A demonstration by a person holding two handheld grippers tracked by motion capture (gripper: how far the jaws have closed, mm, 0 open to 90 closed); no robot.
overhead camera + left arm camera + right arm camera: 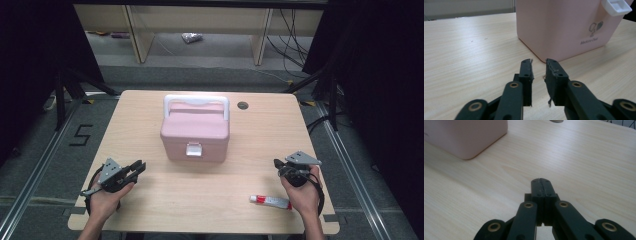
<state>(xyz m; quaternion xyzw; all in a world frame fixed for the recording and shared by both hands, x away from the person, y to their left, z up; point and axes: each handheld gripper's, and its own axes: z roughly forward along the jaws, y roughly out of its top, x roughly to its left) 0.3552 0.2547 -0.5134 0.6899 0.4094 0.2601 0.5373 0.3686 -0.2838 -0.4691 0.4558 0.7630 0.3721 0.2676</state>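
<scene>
A pink medicine box [195, 131] with a white handle sits closed at the centre of the wooden surface [150, 200]. The left gripper [139, 166], at 8 o'clock from it, has its jaws slightly parted on nothing. The right gripper [276, 163], at 4 o'clock, has its jaws pressed together and empty, with a small red-capped tube [270, 201] just beside that hand.

The pink box [564, 27] bears small grey print under a heart-like logo, seemingly "Medicine Chest", though blurred. On the floor [45, 165] left of the table, black tape marks a "5" [81, 135]
</scene>
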